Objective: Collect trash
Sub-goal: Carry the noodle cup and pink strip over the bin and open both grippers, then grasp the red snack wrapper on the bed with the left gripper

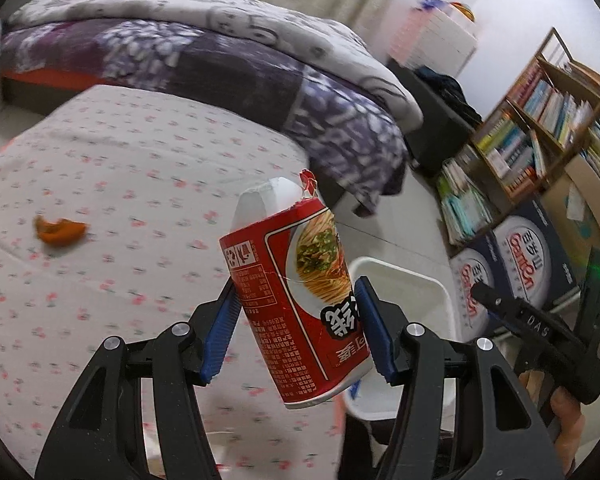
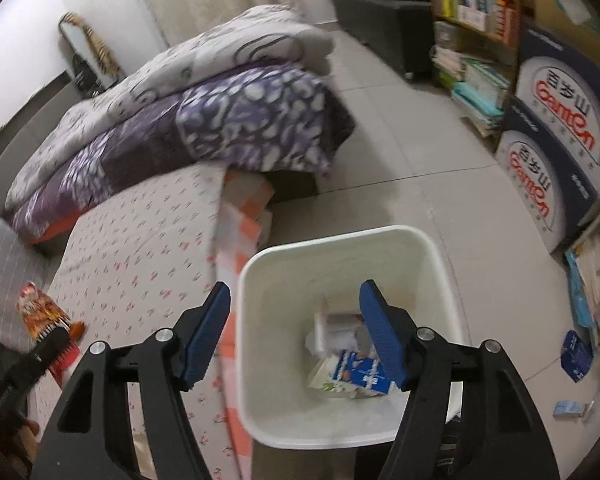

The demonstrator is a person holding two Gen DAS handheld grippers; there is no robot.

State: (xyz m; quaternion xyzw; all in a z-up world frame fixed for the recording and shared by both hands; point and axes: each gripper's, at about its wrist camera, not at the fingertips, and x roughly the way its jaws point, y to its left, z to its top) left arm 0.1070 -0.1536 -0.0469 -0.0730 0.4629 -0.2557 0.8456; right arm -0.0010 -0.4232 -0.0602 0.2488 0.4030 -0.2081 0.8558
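Note:
A crushed red instant-noodle cup (image 1: 292, 264) is clamped between the blue pads of my left gripper (image 1: 296, 286), held above the flowered bedsheet (image 1: 140, 160). On the sheet to the left lies a piece of orange peel (image 1: 60, 230). The white trash bin (image 1: 404, 276) stands on the floor just right of the cup. In the right wrist view my right gripper (image 2: 295, 285) is open and holds nothing, directly above the bin (image 2: 340, 236). A blue-and-white carton (image 2: 364, 372) and paper scraps lie at the bin's bottom. At the left edge of this view are the cup (image 2: 40, 312) and the peel (image 2: 76, 330).
A folded purple-and-white quilt (image 1: 220, 60) lies at the far end of the bed. A bookshelf (image 1: 540, 120) and stacked Ganten water boxes (image 2: 560, 140) line the right side. Small blue packets (image 2: 576, 356) lie on the tiled floor beside the bin.

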